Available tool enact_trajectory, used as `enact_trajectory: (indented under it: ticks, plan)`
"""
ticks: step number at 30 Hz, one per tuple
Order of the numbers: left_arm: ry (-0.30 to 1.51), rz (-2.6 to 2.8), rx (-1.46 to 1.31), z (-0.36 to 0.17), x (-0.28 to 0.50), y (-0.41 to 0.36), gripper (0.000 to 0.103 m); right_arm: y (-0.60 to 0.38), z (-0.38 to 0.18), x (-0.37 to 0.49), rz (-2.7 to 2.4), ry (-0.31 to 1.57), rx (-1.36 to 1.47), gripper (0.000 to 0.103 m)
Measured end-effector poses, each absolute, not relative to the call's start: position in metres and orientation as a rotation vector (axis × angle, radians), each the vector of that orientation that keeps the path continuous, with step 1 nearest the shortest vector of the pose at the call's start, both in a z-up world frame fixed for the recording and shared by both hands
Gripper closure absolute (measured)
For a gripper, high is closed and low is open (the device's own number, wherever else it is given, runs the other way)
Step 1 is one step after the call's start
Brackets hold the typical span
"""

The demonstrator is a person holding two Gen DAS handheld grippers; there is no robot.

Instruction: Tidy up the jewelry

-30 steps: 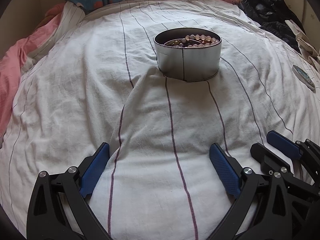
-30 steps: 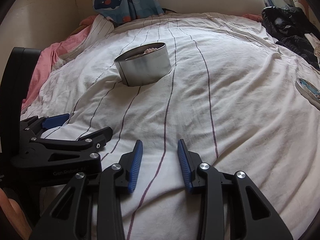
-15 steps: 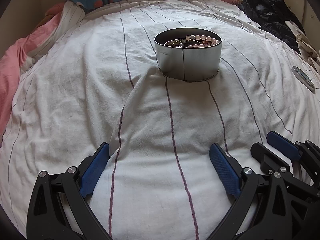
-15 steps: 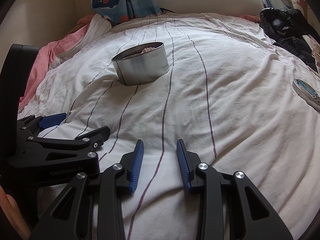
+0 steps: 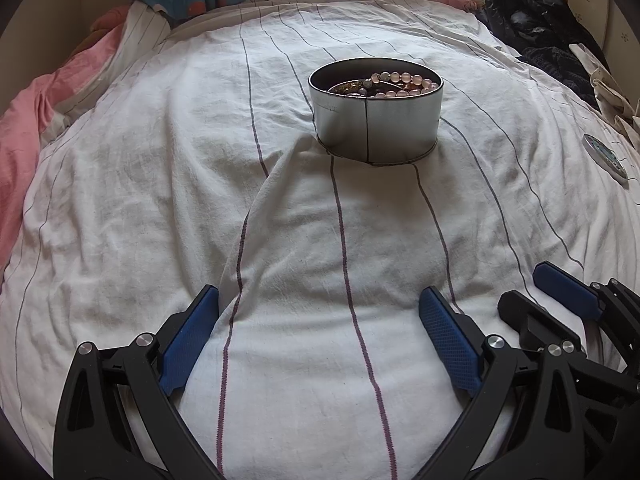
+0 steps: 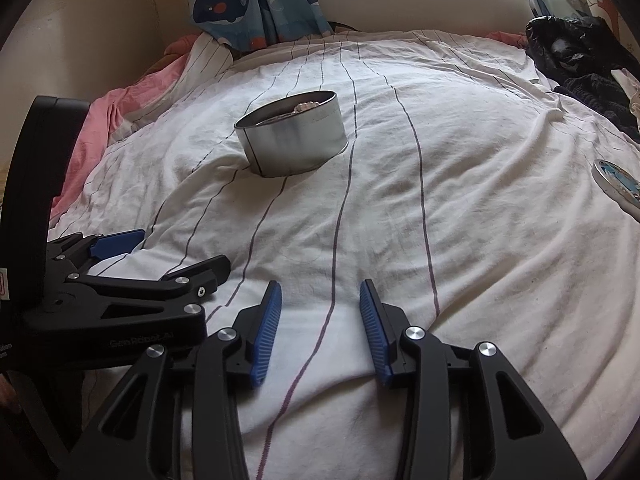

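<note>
A round silver tin (image 5: 376,124) stands on the white striped bedsheet (image 5: 160,200), ahead of both grippers; it also shows in the right wrist view (image 6: 294,140). Inside lie a pink bead bracelet (image 5: 404,80) and darker jewelry. My left gripper (image 5: 320,308) is open wide and empty, low over the sheet, well short of the tin. My right gripper (image 6: 320,300) is open and empty, to the right of the left one. The round tin lid (image 6: 616,184) lies on the sheet at the far right.
A pink blanket (image 5: 24,128) is bunched along the left edge. Dark clothes (image 5: 536,28) are piled at the back right. A whale-print curtain (image 6: 256,4) hangs behind the bed, and a wall (image 6: 100,32) runs on the left.
The right gripper's view has shifted slightly, with the tin a little further left and lower in it. The left gripper has not moved. Both stay open.
</note>
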State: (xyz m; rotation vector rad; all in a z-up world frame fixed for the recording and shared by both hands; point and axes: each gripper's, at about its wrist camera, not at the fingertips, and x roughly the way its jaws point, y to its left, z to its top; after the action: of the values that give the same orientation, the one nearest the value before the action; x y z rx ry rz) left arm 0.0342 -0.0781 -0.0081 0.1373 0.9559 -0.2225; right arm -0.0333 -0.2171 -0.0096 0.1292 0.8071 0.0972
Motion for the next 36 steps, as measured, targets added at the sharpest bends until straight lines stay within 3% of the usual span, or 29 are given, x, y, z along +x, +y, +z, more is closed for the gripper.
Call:
enact_trajectory:
  ticks: [9,15,36]
  plan:
    - [0.974,-0.211,0.160,-0.007,0.038,-0.082,0.007,-0.216,-0.008,-0.035,0.104,0.794,0.130,0.057]
    - [0.901,-0.107,0.078,0.014,0.019,-0.054,0.008,-0.214,-0.005,-0.037,0.114,0.775,0.115,0.042]
    - [0.856,-0.054,0.001,-0.001,-0.002,-0.030,0.007,-0.208,-0.012,-0.031,0.123,0.835,0.094,0.032]
